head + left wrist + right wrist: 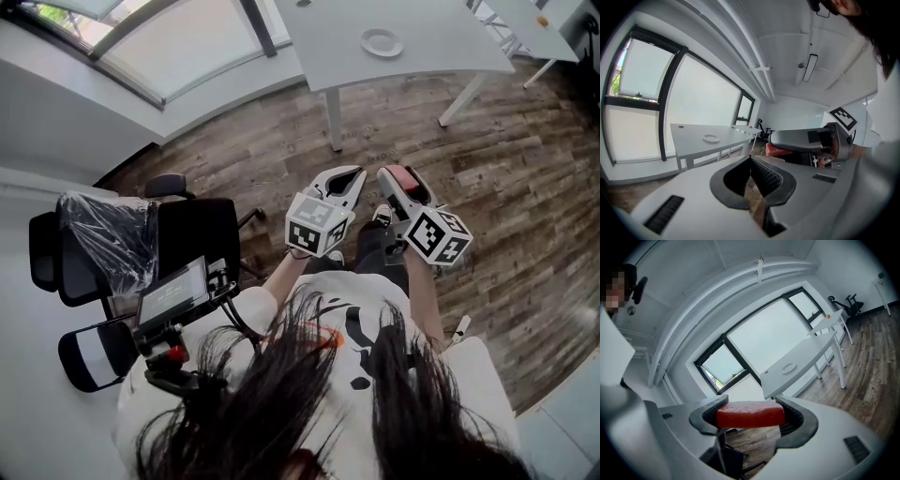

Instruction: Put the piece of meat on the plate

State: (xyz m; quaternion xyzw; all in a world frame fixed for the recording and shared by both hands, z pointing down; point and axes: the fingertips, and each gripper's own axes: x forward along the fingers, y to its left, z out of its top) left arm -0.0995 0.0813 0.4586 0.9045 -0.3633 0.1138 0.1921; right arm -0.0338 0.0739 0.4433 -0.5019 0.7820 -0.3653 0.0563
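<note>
A red slab of meat (750, 414) is clamped between the jaws of my right gripper (751, 416); its red edge also shows in the head view (405, 176) and the left gripper view (780, 150). The white plate (382, 42) lies on a white table (422, 28) well ahead, small in the left gripper view (711, 138) and the right gripper view (788, 367). My left gripper (345, 181) is held beside the right gripper (397, 182) over the person's lap, its jaws closed together with nothing between them (751, 161).
Wooden floor (281, 131) separates me from the table. A black office chair (122, 244) with a plastic-wrapped back stands at the left. A second white table (539, 23) is at the far right. Large windows (708, 103) run along the wall.
</note>
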